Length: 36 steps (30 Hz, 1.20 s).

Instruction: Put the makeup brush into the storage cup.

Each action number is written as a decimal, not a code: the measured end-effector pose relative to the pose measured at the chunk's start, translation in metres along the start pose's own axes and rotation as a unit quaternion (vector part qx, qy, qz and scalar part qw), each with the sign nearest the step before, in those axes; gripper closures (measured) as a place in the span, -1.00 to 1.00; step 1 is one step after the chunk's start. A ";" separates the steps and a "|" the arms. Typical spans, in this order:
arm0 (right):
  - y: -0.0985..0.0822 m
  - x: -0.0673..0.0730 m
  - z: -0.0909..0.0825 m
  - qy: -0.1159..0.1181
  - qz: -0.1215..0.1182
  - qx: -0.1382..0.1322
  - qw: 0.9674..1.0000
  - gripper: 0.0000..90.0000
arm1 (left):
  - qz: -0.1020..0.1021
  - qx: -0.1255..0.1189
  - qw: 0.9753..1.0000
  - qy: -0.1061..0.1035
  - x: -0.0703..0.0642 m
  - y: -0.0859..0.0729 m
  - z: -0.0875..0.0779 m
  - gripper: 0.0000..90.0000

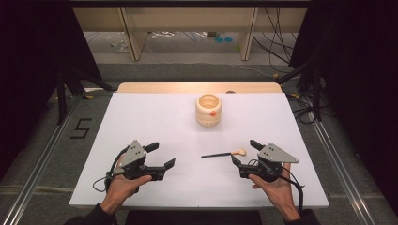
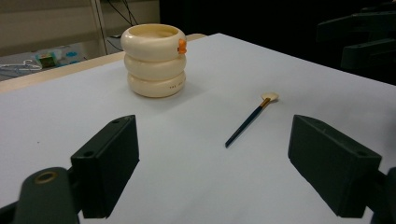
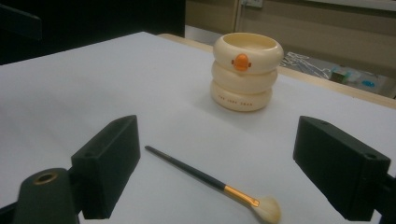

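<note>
White table (image 1: 155, 117): bare sheet, both hands resting at near edge. Cream ringed holder (image 1: 208, 110) upright, 12 o'clock from table centre. Left gripper (image 1: 159, 156): jaws wide, empty. Right gripper (image 1: 245, 153): jaws wide, empty. Makeup brush (image 1: 224, 153) flat on table, just beside right gripper at its 9 o'clock, bristles toward it, untouched.

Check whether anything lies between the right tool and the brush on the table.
Nothing visible does. The brush lies flat on the white table, just ahead of the open right tool, with bare surface between them. The cream cup stands farther back, apart from both.
</note>
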State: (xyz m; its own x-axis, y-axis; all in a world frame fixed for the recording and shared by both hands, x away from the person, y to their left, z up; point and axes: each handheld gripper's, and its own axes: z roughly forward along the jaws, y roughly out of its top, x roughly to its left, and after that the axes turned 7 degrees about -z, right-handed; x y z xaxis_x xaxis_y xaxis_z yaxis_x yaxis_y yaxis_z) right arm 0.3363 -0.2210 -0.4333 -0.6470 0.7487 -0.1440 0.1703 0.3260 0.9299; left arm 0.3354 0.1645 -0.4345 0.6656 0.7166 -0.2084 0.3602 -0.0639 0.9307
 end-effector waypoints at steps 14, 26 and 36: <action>0.009 -0.004 0.004 0.012 -0.047 0.024 0.999 -0.64 | -0.004 0.003 1.000 0.002 0.000 0.000 0.000 -0.64; 0.023 -0.013 0.015 0.074 -0.095 0.076 0.990 -0.59 | -0.006 0.004 1.000 -0.001 0.000 -0.001 0.001 -0.64; 0.028 -0.020 0.024 0.091 -0.106 0.119 0.983 -0.55 | -0.005 0.006 1.000 -0.002 0.000 -0.001 0.002 -0.64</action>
State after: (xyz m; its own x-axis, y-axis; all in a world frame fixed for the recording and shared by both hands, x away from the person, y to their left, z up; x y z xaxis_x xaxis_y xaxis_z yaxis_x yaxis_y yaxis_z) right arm 0.3719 -0.2134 -0.4126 -0.8053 0.5405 -0.2436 0.1720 0.6062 0.7765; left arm 0.3359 0.1634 -0.4362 0.6639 0.7149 -0.2194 0.3753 -0.0648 0.9247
